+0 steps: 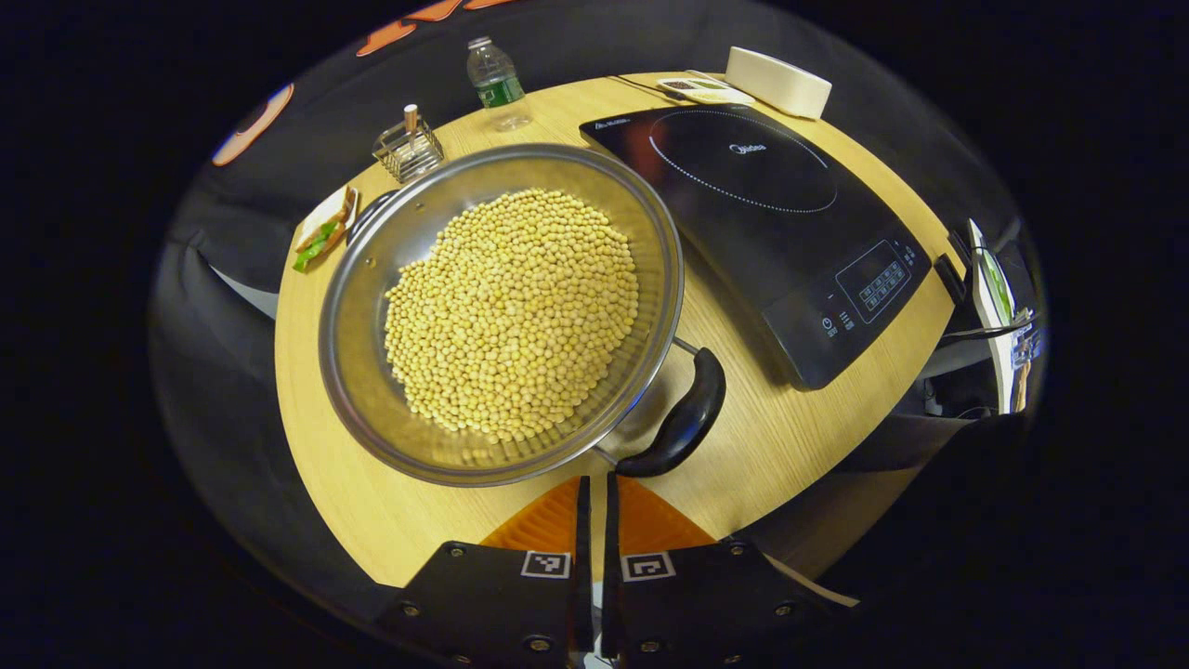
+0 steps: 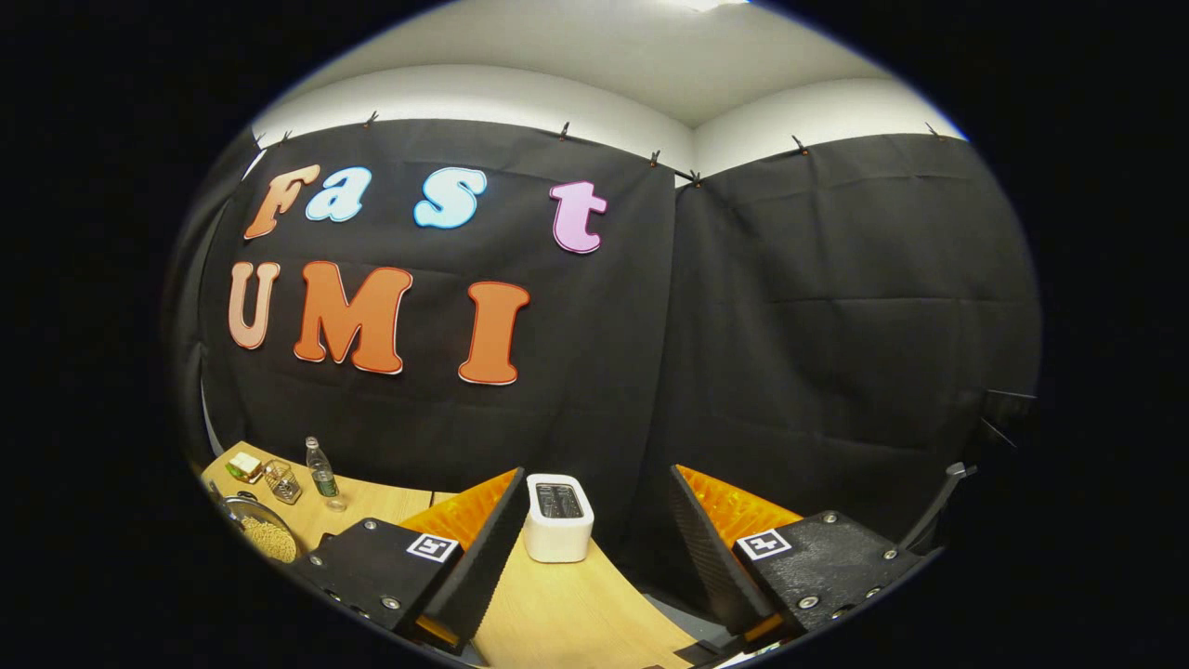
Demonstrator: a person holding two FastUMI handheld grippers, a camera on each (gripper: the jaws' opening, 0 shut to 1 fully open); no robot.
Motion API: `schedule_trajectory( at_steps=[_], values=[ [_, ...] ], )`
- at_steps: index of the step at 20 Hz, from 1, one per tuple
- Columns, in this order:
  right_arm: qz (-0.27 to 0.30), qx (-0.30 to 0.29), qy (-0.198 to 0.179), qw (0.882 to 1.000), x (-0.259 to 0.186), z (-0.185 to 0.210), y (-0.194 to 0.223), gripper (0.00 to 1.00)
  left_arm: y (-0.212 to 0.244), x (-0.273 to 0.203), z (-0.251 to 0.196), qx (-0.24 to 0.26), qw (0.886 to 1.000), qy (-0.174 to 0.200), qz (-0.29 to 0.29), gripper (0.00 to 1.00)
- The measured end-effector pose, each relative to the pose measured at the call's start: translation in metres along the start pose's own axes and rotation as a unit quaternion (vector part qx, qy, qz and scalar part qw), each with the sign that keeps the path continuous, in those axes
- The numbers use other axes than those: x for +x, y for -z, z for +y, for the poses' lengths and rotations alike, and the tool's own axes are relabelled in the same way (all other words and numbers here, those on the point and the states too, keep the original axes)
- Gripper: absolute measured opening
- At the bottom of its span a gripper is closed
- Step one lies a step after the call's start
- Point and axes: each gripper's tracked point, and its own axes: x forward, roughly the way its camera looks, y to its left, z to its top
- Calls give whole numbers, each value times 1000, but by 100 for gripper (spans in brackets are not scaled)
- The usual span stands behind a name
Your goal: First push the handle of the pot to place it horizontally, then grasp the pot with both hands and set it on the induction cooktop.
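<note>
Wide round steel pot (image 1: 502, 311) heaped with yellow soybeans (image 1: 513, 311), curved black handle (image 1: 683, 418) at near rim, sits on round wooden table (image 1: 790, 437) beside black induction cooktop (image 1: 771, 223). Left gripper (image 1: 595, 497) fingers together, empty, near handle. Right gripper (image 2: 594, 548) fingers apart, empty, toward white toaster (image 2: 558, 517).

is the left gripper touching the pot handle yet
Cannot tell. In the left gripper view the shut left gripper has its fingertips right at the lower end of the black pot handle, and no clear gap or contact shows there.
</note>
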Motion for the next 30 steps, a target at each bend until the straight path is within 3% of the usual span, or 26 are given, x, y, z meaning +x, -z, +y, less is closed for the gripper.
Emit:
schedule_trajectory(
  at_steps=[13,19,30],
  values=[
    [13,9,59,998,-23,-46,15,93,-43,21,-26,62,997,38,10,2],
    [22,10,83,996,-33,-59,22,93,-72,33,-33,43,998,55,-1,2],
    [37,5,92,995,-42,-55,28,93,-113,42,-38,-9,997,74,-13,1]
  ],
)
